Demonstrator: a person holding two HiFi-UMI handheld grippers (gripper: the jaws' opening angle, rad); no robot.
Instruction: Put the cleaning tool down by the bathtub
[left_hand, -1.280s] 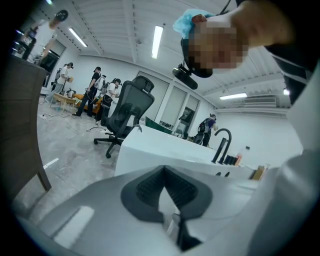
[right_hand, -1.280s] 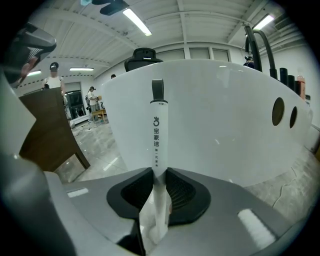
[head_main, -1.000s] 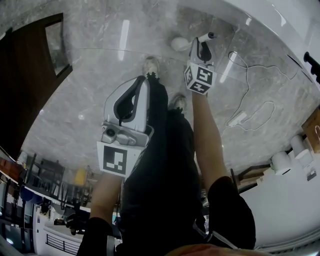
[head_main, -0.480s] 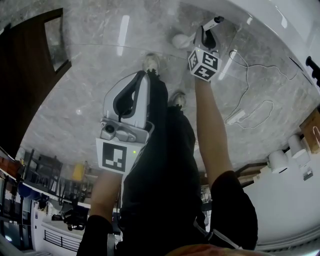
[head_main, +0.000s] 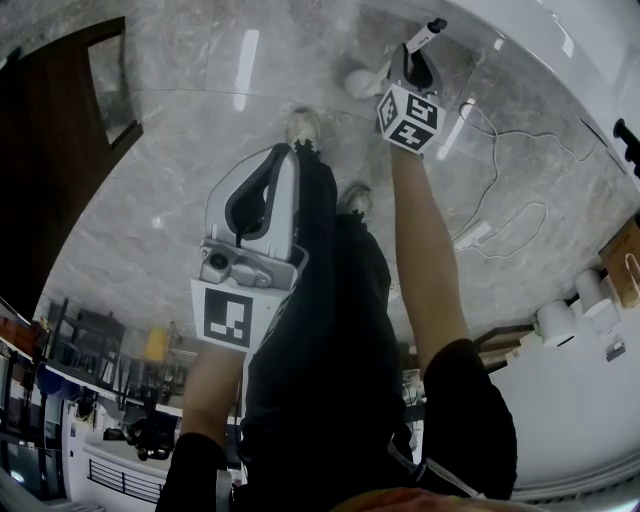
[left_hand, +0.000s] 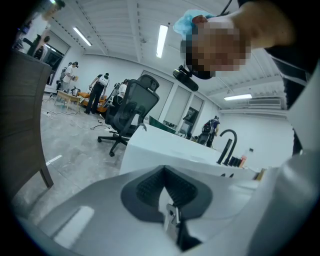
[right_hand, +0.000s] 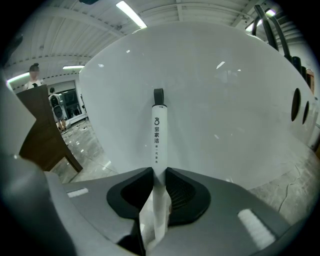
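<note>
The cleaning tool is a white handle (right_hand: 158, 131) with a dark tip and printed characters. My right gripper (right_hand: 159, 172) is shut on it, pads pressing both sides, right in front of the white bathtub wall (right_hand: 225, 100). In the head view the right gripper (head_main: 410, 58) is stretched far forward near the bathtub rim (head_main: 560, 40). The handle (head_main: 430, 32) sticks out past it, and a white rounded tool head (head_main: 360, 84) shows by the floor. My left gripper (head_main: 285, 160) hangs by the person's leg, shut and holding nothing; its pads meet at the left gripper's tip (left_hand: 164, 170).
A white cable with a power strip (head_main: 478, 236) lies on the marble floor beside the tub. A dark wooden panel (head_main: 50, 150) stands at left. White paper rolls (head_main: 565, 322) sit at right. An office chair (left_hand: 127, 112) and a black faucet (left_hand: 226, 145) show in the left gripper view.
My right gripper has moved farther forward toward the bathtub with the tool in its grip. The left gripper has hardly moved.
</note>
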